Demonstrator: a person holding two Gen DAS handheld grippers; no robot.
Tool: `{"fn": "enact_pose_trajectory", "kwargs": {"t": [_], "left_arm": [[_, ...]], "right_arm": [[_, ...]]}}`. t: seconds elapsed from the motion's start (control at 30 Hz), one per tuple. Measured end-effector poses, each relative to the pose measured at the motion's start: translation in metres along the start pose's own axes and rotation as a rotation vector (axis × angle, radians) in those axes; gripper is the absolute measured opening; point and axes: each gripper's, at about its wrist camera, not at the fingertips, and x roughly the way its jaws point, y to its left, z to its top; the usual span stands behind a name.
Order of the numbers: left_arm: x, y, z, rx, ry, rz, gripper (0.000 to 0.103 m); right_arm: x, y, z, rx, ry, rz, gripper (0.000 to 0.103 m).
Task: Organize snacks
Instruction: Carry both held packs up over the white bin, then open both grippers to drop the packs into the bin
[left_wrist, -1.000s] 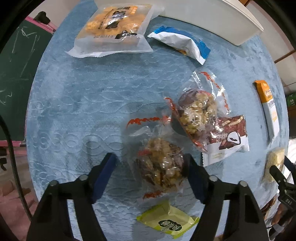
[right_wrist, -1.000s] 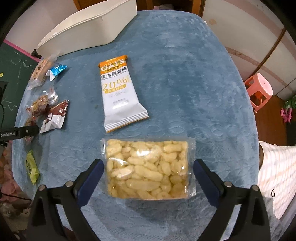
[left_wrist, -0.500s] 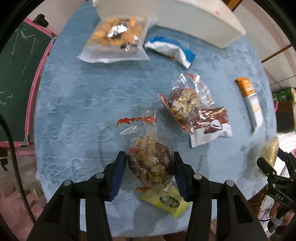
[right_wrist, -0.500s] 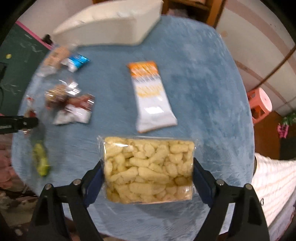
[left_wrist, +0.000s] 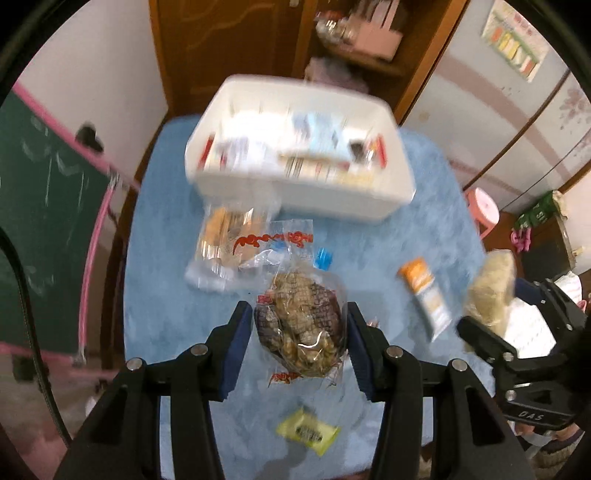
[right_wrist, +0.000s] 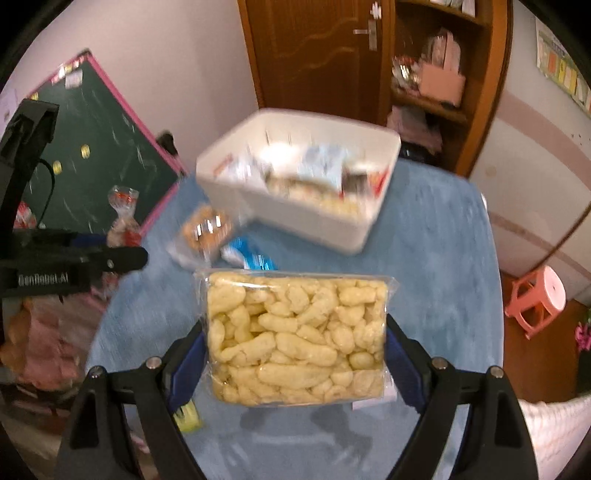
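Note:
My left gripper (left_wrist: 300, 325) is shut on a clear bag of brown nut clusters (left_wrist: 301, 328) and holds it above the blue table (left_wrist: 162, 306). My right gripper (right_wrist: 295, 339) is shut on a clear pack of yellow puffed snacks (right_wrist: 295, 336), also lifted; this pack shows at the right of the left wrist view (left_wrist: 489, 291). A white bin (left_wrist: 295, 147) with several snacks inside stands at the table's far end, also in the right wrist view (right_wrist: 295, 218).
On the table lie a clear cracker bag (left_wrist: 221, 240), a blue-white packet (right_wrist: 251, 256), an orange-white bar (left_wrist: 424, 295) and a small yellow-green packet (left_wrist: 308, 434). A green chalkboard (left_wrist: 40, 221) stands left, a pink stool (right_wrist: 539, 299) right.
Both grippers closed on their packs and lifted them off the table. Both views tilted up and now show the open white bin.

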Motion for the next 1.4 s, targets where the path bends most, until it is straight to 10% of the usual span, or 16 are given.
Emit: {"fn": "enact_pose_trajectory", "kwargs": {"t": [0.43,0.7,1.07,1.13,1.23,1.4], "left_arm": [[-0.031,-0.017,0.153,0.049,-0.268,0.104,0.049],[-0.010,0.001,0.231,-0.021,-0.276,0.107,0.049],[0.038,0.013,0.253,-0.039,-0.229,0.178,0.051],[0.044,0.014,0.251,-0.044,-0.223,0.190,0.057],[0.051,0.014,0.253,-0.049,-0.225,0.204,0.092],[0.051,0.017,0.251,-0.059,-0.240,0.193,0.096]], "right_arm": [[-0.009,-0.041,0.143,0.078,-0.175,-0.018,0.088],[0.011,-0.046,0.194,0.057,-0.220,-0.052,0.088],[0.059,-0.045,0.218,0.029,-0.160,-0.068,0.088],[0.065,-0.043,0.218,0.026,-0.151,-0.068,0.088],[0.078,-0.042,0.218,0.026,-0.098,-0.032,0.089],[0.082,-0.033,0.211,-0.031,-0.116,-0.090,0.103]]}}
